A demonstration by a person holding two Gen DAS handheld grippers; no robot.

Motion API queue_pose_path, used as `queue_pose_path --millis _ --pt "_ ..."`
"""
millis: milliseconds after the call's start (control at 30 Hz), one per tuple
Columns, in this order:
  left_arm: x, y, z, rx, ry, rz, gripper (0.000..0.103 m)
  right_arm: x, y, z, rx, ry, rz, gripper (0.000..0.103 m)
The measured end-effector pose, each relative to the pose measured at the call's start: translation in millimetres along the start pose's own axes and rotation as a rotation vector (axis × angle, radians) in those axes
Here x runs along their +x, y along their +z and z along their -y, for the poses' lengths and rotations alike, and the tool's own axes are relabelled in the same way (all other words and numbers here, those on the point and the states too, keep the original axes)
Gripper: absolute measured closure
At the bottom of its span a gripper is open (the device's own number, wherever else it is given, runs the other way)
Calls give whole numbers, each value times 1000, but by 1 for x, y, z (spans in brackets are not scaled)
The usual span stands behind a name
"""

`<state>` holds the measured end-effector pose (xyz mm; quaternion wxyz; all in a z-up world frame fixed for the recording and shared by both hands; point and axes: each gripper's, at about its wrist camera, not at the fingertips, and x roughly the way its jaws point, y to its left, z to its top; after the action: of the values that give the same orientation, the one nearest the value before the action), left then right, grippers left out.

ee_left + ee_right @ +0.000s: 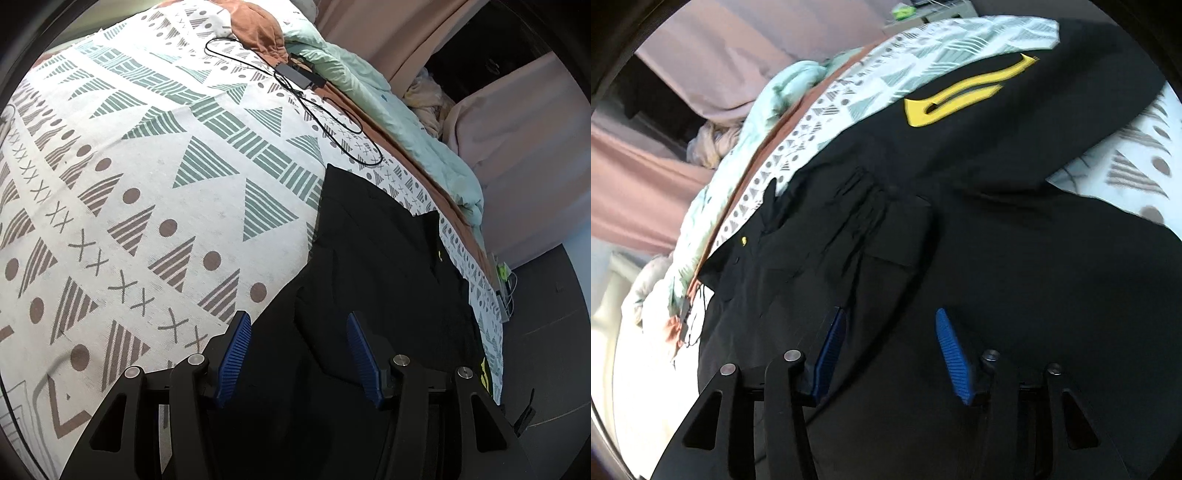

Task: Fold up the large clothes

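Garment point(388, 258) lengthwise along bed edge point(491, 317)

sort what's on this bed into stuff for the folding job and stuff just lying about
For the job:
black garment with the yellow print
left hand-held gripper
right hand-held gripper

Just lying about:
black cable and its power adapter
mint quilt
brown cloth
patterned bedsheet underneath

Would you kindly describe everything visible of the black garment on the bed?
The black garment is large, of matte, wrinkled cloth, spread mostly flat on the patterned bedspread. It bears a yellow emblem and a small yellow mark near one edge. One part reaches the bed's edge.
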<state>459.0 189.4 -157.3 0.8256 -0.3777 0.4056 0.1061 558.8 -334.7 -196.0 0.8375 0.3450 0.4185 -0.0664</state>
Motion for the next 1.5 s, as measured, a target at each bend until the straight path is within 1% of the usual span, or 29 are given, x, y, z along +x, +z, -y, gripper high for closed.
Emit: queue_pose_path --millis 33,100,233,300,367,467,500,567,600,633,667,700,767,833,867,967,1000,1033,1100,1167,1300,1367,1433,1500 --pt "0 1 -1 -3 2 2 47 4 0 -4 -21 -5 -2 75" --pt "0 2 -1 -7 1 3 47 14 -1 -7 -30 -3 -21 88" --pt "-2 2 1 5 2 -3 47 18 -2 -7 -27 -6 1 93" --pt "-8 5 0 6 -17 2 47 22 1 -10 -43 -5 4 93" --pt "-22 8 2 22 -35 31 47 24 5 -12 -68 3 1 93" --pt "-42 7 15 80 -12 75 46 23 2 -13 -128 -8 9 93" --pt "-46 5 19 91 -16 79 45 21 -2 -15 -153 -19 10 91" --pt "-55 -1 32 122 -38 72 38 16 -3 -17 -150 -16 1 75" --pt "-58 -3 37 136 -45 71 37 9 -4 -20 -145 0 3 53" --pt "-64 -7 45 159 -55 75 36 2 -4 -23 -152 3 17 39" --pt "-69 -9 51 176 -61 82 34 -6 -5 -27 -169 1 36 36" --pt "-75 -12 56 190 -68 91 32 -13 -5 -30 -185 -1 47 36" --pt "-87 -17 64 198 -92 112 13 -29 -4 -32 -198 5 50 36" --pt "-101 -24 71 219 -126 143 4 -44 -1 -28 -182 21 47 36" --pt "-107 -27 75 233 -126 154 3 -53 1 -26 -180 23 47 36" --pt "-120 -35 84 267 -125 172 3 -80 5 -18 -186 25 71 35" --pt "-123 -38 86 271 -130 176 3 -93 7 -15 -188 29 86 30" --pt "-124 -40 87 271 -134 176 3 -100 7 -12 -189 34 95 23" --pt "-126 -43 89 271 -141 171 3 -120 5 -1 -185 40 130 20" --pt "-126 -47 91 274 -148 166 3 -128 4 7 -175 33 141 20" --pt "-125 -57 93 274 -152 156 3 -142 7 36 -120 35 153 20" --pt "-121 -62 94 283 -152 145 3 -150 11 42 -126 42 178 20" --pt "-116 -64 97 301 -139 132 3 -157 14 50 -142 25 192 20" --pt "-113 -67 99 317 -137 133 3 -162 19 60 -159 29 209 20"
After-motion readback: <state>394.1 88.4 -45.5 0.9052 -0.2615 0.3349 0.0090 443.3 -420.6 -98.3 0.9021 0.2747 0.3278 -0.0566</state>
